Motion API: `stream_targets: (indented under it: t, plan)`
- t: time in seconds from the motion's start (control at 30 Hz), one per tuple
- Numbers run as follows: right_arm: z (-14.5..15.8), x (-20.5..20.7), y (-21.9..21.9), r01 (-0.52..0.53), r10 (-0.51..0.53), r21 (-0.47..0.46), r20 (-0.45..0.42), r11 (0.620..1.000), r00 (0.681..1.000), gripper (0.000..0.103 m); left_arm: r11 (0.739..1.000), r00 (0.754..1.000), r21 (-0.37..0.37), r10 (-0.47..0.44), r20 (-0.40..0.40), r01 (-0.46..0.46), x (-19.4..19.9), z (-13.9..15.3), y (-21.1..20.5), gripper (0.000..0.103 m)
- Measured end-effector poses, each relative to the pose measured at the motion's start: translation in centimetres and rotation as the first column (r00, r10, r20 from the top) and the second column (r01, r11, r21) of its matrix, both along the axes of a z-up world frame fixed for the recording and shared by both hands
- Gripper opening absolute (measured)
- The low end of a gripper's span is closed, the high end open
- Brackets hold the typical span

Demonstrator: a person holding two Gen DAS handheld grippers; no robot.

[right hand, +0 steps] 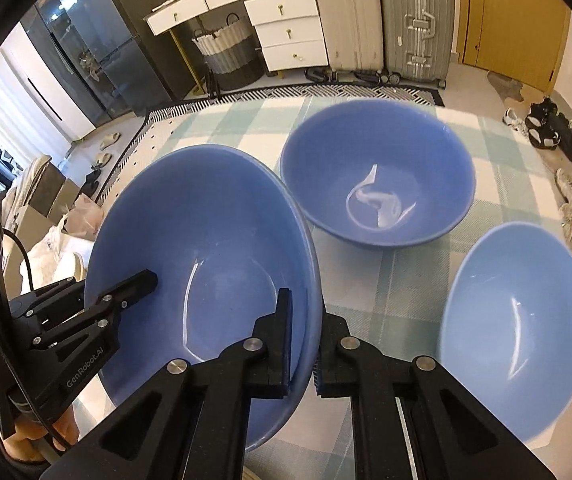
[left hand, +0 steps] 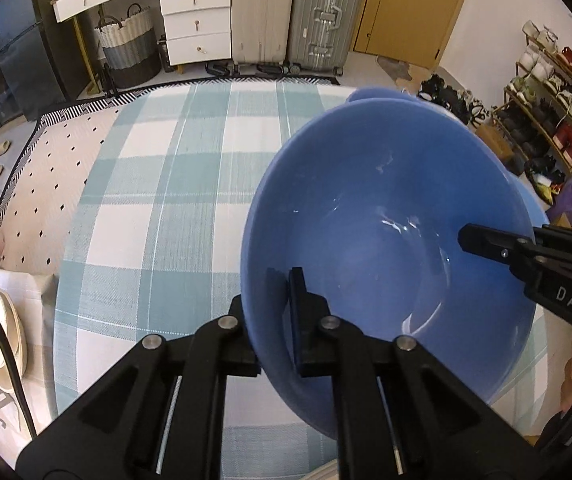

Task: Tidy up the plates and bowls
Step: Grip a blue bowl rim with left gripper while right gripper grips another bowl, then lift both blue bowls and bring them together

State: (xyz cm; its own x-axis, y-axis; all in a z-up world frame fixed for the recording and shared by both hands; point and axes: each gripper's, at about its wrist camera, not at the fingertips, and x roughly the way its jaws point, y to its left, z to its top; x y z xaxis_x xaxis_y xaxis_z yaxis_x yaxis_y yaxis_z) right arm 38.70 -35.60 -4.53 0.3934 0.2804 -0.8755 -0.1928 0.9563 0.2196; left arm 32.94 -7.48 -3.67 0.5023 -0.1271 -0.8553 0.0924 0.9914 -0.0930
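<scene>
Both hand-held grippers, left (left hand: 274, 320) and right (right hand: 304, 344), pinch opposite rims of one glossy blue ceramic bowl (right hand: 206, 248), while two matching bowls (right hand: 378, 172) remain unstacked on the checked surface (left hand: 158, 200).

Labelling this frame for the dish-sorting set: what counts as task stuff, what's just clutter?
Job:
- held blue bowl, left gripper and right gripper both clamped on its rim
- two more blue bowls on the checked cloth
- cream plates

Clutter:
- suitcases
- shoe rack
- laundry basket
</scene>
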Motion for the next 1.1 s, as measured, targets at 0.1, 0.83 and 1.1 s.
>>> stream_targets:
  t: [0.1, 0.83, 1.1]
  plan:
    - [1.7, -0.4, -0.4, 0.003, -0.003, 0.001, 0.021, 1.0, 1.0, 0.008, 1.0, 1.0, 0.001, 0.008, 0.028, -0.008, -0.4, 1.4, -0.3, 0.007]
    - [7.0, 3.7, -3.4, 0.086, -0.082, -0.046, 0.088, 0.995, 0.993, 0.008, 0.988, 0.998, -0.145, 0.055, 0.04, -0.049, 4.0, 5.2, -4.5, 0.007]
    - [6.5, 6.4, -2.6, 0.082, -0.057, -0.132, 0.186, 0.988, 0.981, 0.008, 0.97, 0.994, -0.229, 0.099, 0.044, -0.086, 6.9, 2.8, -4.6, 0.007]
